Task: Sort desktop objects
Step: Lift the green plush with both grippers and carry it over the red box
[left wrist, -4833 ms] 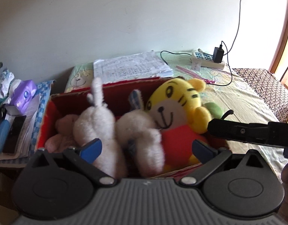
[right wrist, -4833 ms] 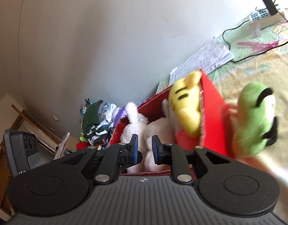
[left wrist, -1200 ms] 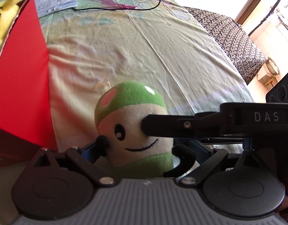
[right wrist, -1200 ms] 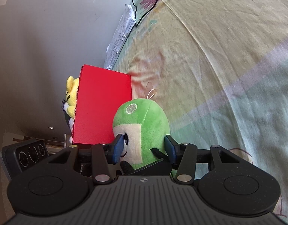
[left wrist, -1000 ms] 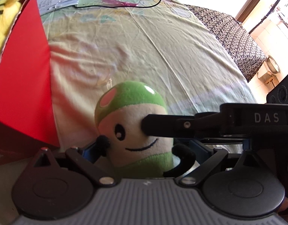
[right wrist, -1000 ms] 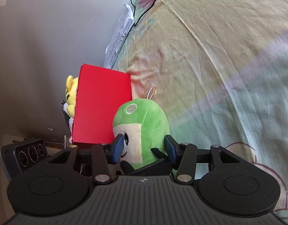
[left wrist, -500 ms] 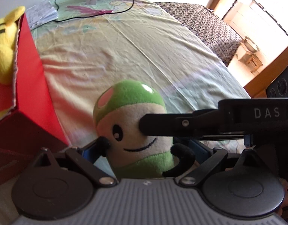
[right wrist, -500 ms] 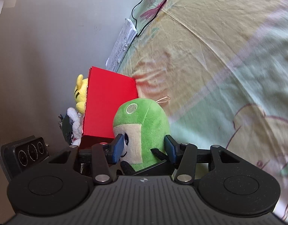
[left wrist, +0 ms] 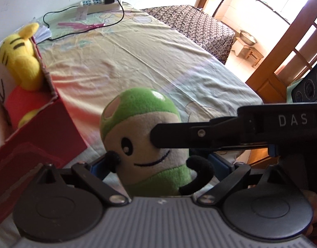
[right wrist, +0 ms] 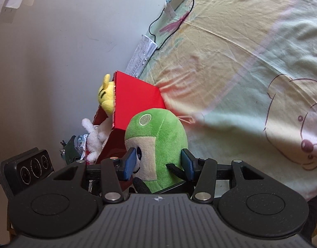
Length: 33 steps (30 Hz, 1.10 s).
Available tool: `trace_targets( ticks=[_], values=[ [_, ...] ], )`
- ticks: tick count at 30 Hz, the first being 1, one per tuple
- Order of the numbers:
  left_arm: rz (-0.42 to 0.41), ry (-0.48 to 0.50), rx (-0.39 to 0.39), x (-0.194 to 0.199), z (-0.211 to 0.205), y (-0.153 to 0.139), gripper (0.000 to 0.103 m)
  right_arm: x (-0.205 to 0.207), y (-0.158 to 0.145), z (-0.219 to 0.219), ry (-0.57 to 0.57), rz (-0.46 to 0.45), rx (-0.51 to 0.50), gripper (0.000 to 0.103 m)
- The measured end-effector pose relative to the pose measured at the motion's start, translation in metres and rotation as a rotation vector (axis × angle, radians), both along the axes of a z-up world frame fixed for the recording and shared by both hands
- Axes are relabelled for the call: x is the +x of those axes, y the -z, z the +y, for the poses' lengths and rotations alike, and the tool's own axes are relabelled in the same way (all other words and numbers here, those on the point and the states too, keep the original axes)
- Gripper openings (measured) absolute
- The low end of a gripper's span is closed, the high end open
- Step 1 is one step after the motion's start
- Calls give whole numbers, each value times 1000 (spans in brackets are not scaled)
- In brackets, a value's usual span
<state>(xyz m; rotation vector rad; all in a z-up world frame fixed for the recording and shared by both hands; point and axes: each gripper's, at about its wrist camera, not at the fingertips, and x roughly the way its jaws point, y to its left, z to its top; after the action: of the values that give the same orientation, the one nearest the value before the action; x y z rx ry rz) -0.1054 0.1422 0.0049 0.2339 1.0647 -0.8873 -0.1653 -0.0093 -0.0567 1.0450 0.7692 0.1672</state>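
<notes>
The green plush toy [left wrist: 142, 124] sits between the fingers of both tools, held up just beside the red box [left wrist: 47, 128], above a surface covered with a pale yellow-green sheet [left wrist: 137, 57]. In the right wrist view the right tool [right wrist: 158, 163] has its blue-padded fingers pressed against the two sides of the toy's head, one pad on the cream face by the eye and the other on the green back, so it is clamped on the toy. In the left wrist view the left tool [left wrist: 158, 165] stands spread wide around the toy's lower body; its blue pads lie near the toy's black arms, but whether they press on it cannot be told. One finger of the right tool crosses the toy's face there, and its body bears the white letters "DAS" [left wrist: 292, 119]. Inside the red box sit a yellow tiger plush [left wrist: 20, 62] and a white fluffy plush [right wrist: 94, 138]. A cartoon bear [right wrist: 294, 124] is printed on the sheet. At the far end lie a white power strip [left wrist: 100, 5] with a black charger plugged in, and printed papers [right wrist: 142, 55] whose text is too small to read.
</notes>
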Motion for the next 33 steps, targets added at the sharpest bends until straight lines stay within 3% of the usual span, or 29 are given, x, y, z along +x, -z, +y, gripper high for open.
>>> trace_targets(
  ticks=[8,13,18,24,33],
  values=[
    [-102,20,-130,-8,37,-50,98,0,-58,27,-5,-107,-101,50],
    [-135,-25,-214,-4,64,-72,99,5,-87,50,-42,-184,-198,50],
    [-138,-86,-297,8,88,-84,99,14,-98,72,-70,-240,-247,50],
    [-203,-146,-356,16,111,-93,99,31,-111,87,-91,-303,-271,50],
    [-276,-247,-356,32,144,-96,99,67,-109,110,-179,-360,-244,50]
  ],
)
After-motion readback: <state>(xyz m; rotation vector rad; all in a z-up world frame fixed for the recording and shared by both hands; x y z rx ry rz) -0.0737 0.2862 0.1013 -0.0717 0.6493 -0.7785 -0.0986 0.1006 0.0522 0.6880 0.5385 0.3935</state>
